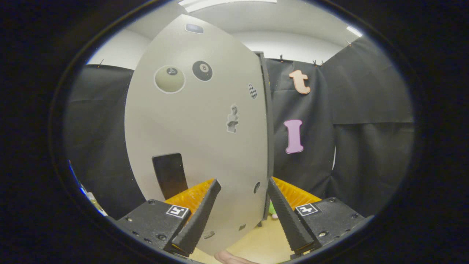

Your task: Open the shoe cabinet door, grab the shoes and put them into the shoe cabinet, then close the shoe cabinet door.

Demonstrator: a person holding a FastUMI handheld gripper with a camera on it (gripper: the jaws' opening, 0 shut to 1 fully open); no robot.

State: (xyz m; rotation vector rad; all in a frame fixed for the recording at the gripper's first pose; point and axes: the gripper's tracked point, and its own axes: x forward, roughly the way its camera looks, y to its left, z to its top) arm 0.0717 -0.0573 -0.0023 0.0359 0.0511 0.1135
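Facing a tall pale grey flat-panel cabinet door [198,121], dotted with round billiard-ball stickers, a small chequered sticker and a statue-shaped one. Seen at a slant, its right-hand edge [269,139] nearest and running straight down between the fingertips; probably already swung partly out from the cabinet body, though from this angle hard to say how far. Bearing a dark rectangular handle plate [169,176] low on the panel, just beyond the left finger, likely placed low for an easy pull. Showing a small dark oval spot [257,187] near the edge, just ahead of the right finger; purpose unclear.

Beyond the door edge, black cloth booth wall [366,121] hanging in folds, pinned along its top. Below, pale yellowish floor [263,242] between the fingers.

Holding the claw [243,187] released, fingers spread wide and pressing on nothing, straddling the door's edge; arguably positioned so to hook or nudge the panel further round, as the opening step of the task.

Peeking past the foot of the door, a small green shape with a pink bit [272,209], too cut off to identify; possibly part of the shoes, not certain. Cabinet interior hidden behind the panel. At the very bottom, a sliver of a person's hand [231,258], mostly cut away.
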